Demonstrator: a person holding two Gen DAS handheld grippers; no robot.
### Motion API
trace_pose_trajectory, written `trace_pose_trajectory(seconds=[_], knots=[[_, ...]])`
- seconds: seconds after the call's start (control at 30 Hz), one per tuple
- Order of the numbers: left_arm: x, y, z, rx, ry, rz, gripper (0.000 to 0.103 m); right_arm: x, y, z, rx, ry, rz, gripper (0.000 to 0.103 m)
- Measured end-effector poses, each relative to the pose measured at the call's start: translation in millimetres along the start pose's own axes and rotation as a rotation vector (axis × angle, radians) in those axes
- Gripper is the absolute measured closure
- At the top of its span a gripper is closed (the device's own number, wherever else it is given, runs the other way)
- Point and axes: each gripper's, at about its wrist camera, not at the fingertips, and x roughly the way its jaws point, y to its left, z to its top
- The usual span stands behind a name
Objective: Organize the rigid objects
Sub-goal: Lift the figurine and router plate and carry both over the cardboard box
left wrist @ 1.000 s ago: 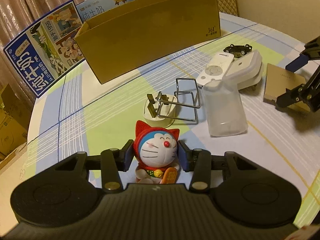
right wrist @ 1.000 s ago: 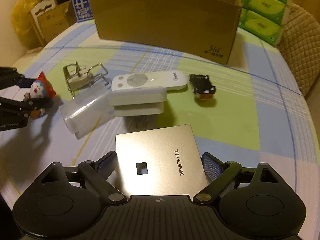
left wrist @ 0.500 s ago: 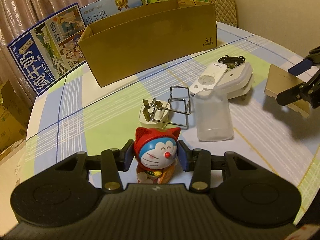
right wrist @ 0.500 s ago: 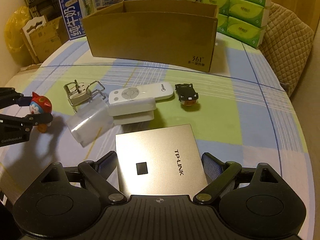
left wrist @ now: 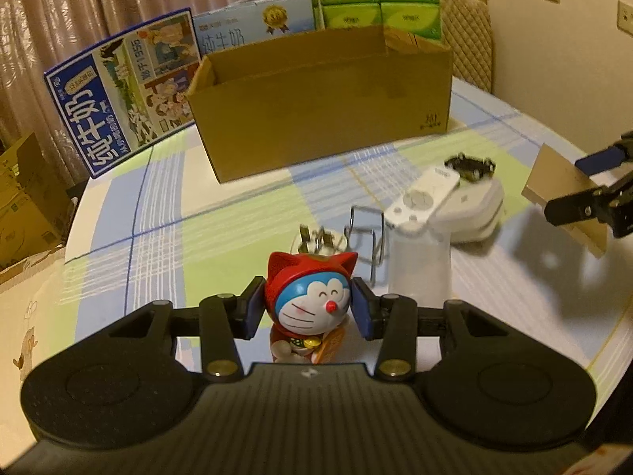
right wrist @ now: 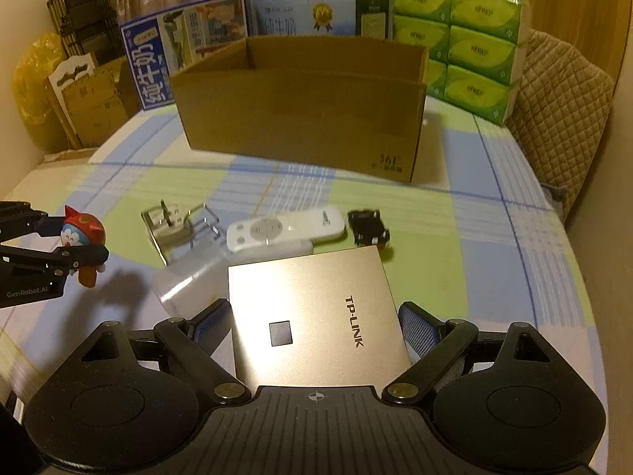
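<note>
My left gripper [left wrist: 308, 308] is shut on a Doraemon figurine [left wrist: 310, 304] with a red hood, held clear above the table. From the right wrist view the same figurine [right wrist: 81, 233] hangs at the far left between the left gripper's fingers [right wrist: 75, 255]. My right gripper [right wrist: 314, 322] is shut on a flat gold TP-LINK box [right wrist: 316, 316], its blue pads pressing both side edges; the box [left wrist: 565, 194] is lifted off the cloth. An open cardboard box [right wrist: 304, 107] stands at the back of the table.
On the checked tablecloth [right wrist: 455, 237] lie a white remote [right wrist: 285, 229], a black toy car [right wrist: 368, 227], a wire holder with a plug [right wrist: 174, 225], a translucent cup [right wrist: 190, 281] on its side and a white adapter [left wrist: 474, 209]. Milk cartons and green tissue packs [right wrist: 470, 35] stand behind the cardboard box.
Both grippers have risen with their loads: the figurine and the gold box have come off the table, and the cardboard box now shows its open top.
</note>
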Motion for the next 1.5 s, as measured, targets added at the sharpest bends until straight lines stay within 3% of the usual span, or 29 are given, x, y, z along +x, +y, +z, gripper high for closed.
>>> trace_pose_trajectory(seconds=[0.4,0.8,1.13,1.5], knots=[[-15.2,0.4,66.9,-0.065,-0.046,-0.007,0.063,-23.3,-3.0,43.3,0.005,-0.077,-0.005,0.015],[8.9,18.7,152.3,-0.087,-0.088,-0.047,0.063,-21.9,-18.2,125.6,0.022,-0.160,0.030,0.015],[50.0,42.0,235.5,-0.071,-0.113,-0.033,0.063,14.5,-41.2,206.0,0.050,-0.210,-0.004,0.015],[105.2,72.1,262.7,-0.148,-0.066,-0.040,0.063,65.3,-61.2,248.2,0.124,-0.174,-0.019,0.015]])
